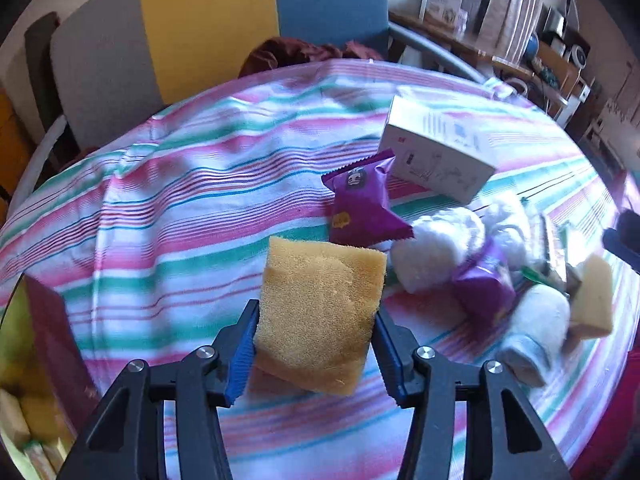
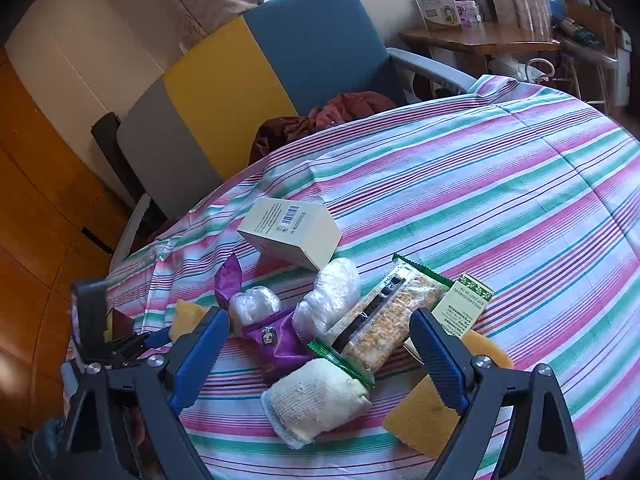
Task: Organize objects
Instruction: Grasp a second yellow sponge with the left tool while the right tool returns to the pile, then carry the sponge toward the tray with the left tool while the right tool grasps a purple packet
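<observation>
Left claw [image 1: 314,354] grips a porous yellow-tan sponge [image 1: 320,312].

Bright window daylight, soft shadows, motion blur, heavy fisheye-edge distortion.

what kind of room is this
Probably a lived-in home room, a living or dining area. A table under a striped cloth holds snacks and a sponge, an armchair stands behind it, and a cluttered wooden desk sits by curtains.
</observation>
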A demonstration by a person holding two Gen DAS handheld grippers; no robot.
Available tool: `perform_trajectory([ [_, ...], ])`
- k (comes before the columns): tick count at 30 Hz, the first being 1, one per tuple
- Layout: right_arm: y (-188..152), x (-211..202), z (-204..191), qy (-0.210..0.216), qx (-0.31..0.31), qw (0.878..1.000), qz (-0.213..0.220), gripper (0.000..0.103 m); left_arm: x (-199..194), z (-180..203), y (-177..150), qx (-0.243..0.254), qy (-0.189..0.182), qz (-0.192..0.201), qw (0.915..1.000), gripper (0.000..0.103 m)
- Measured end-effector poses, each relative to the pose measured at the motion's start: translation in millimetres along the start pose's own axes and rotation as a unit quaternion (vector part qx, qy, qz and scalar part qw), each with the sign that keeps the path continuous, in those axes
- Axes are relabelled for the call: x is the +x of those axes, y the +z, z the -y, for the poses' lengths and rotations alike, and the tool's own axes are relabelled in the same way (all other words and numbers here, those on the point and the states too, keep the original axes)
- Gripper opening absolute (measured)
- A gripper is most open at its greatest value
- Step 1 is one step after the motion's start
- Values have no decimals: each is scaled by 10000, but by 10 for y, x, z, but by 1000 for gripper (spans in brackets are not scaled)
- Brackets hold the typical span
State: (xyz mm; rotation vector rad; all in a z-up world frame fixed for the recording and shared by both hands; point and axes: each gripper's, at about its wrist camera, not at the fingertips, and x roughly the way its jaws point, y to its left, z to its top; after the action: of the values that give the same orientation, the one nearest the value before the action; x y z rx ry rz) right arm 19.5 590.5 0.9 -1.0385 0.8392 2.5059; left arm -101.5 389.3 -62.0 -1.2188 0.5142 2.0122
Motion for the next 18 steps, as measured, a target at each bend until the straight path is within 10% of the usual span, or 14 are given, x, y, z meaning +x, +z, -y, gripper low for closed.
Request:
perform_trajectory([
  [18, 29, 389, -897, 297, -1187, 9912, -495, 72, -1089, -426, -781, -692, -265, 799, 9940, 54],
])
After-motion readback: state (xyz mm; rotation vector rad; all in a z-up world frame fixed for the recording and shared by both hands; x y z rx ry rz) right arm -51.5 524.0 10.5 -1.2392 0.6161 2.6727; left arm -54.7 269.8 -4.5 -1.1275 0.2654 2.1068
